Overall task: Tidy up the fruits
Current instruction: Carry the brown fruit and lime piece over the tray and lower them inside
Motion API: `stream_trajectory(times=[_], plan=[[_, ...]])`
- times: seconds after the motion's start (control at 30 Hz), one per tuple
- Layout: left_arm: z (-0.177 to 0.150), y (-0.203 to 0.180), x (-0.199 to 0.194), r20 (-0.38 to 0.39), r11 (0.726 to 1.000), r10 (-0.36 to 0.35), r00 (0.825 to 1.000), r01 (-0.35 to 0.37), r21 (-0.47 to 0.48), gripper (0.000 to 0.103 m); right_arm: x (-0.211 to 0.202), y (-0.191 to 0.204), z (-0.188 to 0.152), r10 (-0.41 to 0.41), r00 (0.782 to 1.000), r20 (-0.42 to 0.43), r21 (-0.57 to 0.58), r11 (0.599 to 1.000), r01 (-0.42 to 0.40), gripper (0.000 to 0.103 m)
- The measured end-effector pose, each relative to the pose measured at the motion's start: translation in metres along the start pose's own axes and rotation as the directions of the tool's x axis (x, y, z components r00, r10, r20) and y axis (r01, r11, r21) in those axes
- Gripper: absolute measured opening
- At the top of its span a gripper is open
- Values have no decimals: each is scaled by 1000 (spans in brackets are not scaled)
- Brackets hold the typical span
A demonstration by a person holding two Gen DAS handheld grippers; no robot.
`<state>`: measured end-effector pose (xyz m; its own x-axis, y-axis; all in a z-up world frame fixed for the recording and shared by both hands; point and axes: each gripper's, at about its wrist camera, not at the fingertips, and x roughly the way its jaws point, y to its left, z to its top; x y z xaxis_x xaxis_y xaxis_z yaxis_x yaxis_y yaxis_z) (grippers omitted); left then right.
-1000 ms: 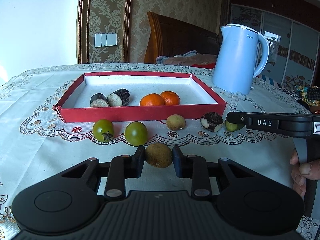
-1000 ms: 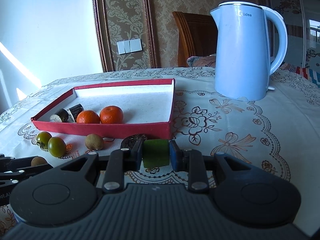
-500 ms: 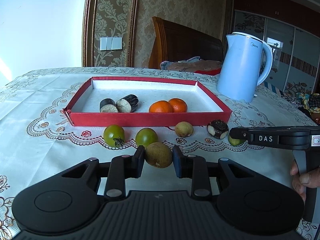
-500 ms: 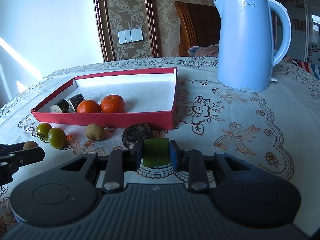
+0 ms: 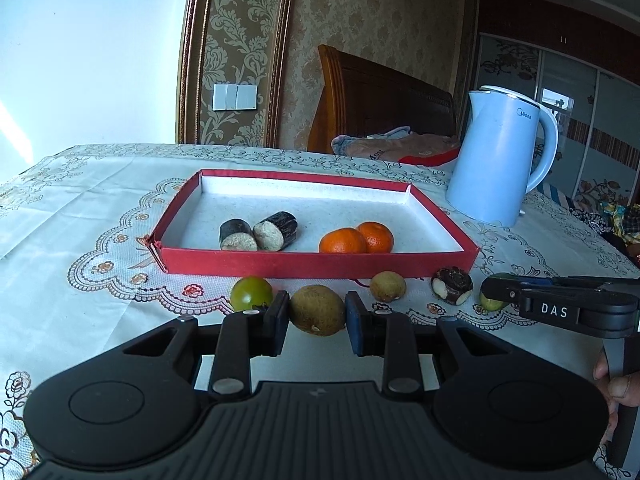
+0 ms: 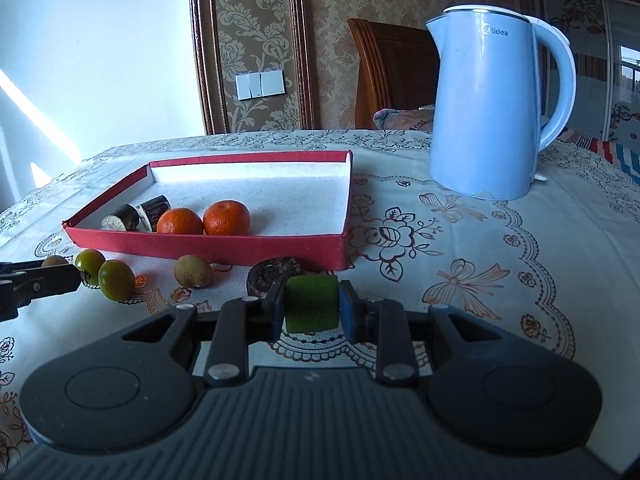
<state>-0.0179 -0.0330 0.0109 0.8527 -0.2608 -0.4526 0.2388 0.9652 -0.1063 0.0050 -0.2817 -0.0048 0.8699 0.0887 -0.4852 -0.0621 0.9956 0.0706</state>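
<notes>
since a second ago the left hand-held gripper (image 5: pixel 317 312) has lifted its brown fruit (image 5: pixel 317 309) toward the red tray (image 5: pixel 320 264), clamped tight between both pads. inside the tray, two dark cut pieces (image 5: pixel 258 232) lie left of two oranges (image 5: pixel 355 238). right of the tray's front corner, the right hand-held gripper (image 6: pixel 312 309) is closed on a green chunk (image 6: pixel 312 309).
</notes>
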Motion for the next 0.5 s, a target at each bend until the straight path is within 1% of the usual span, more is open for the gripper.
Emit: stream_trajectory(times=[0.23, 0.5], plan=[[26, 1, 1, 71, 999, 25, 997, -27, 25, 29, -7, 11, 13, 14, 997, 72, -42, 999, -11, 26], [45, 4, 31, 62, 997, 75, 995, -74, -9, 29, 1, 28, 38, 39, 994, 105, -80, 996, -30, 26]])
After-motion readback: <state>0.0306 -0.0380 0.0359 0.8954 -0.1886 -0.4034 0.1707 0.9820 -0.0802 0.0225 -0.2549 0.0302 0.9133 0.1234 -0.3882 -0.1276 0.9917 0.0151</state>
